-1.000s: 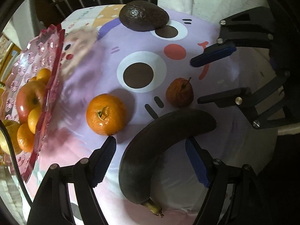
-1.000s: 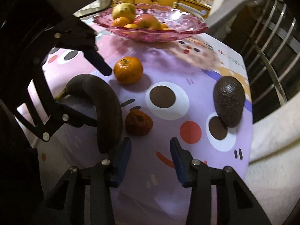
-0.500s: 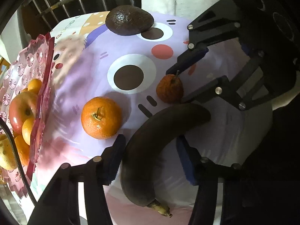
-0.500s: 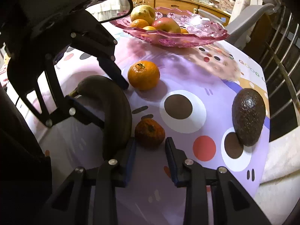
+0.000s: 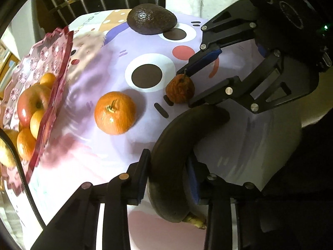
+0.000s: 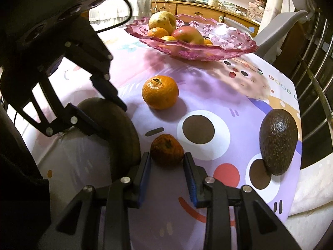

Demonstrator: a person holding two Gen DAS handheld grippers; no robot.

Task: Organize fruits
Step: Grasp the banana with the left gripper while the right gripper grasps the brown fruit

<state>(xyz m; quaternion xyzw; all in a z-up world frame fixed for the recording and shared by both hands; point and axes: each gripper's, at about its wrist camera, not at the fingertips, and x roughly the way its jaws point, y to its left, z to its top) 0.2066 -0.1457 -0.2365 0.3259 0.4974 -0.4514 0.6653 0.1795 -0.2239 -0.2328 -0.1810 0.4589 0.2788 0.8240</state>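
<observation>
My left gripper (image 5: 168,173) is shut on a blackened banana (image 5: 179,145) that lies on the cartoon tablecloth; it also shows in the right wrist view (image 6: 122,133). My right gripper (image 6: 167,162) has its pads on both sides of a small shrivelled dark-orange fruit (image 6: 167,149), seen from the left wrist too (image 5: 180,90); the pads look to be at its sides, just touching. A bright orange (image 5: 115,115) (image 6: 160,92) sits between banana and bowl. A dark avocado (image 5: 152,21) (image 6: 277,143) lies apart.
A pink glass fruit bowl (image 6: 229,50) (image 5: 52,62) holds an apple, small oranges and a yellow pear-like fruit. The table edge runs near my right gripper. A metal railing and a white chair stand beyond the table.
My left gripper closed around the banana. My right gripper moved forward to the shrivelled fruit and narrowed around it.
</observation>
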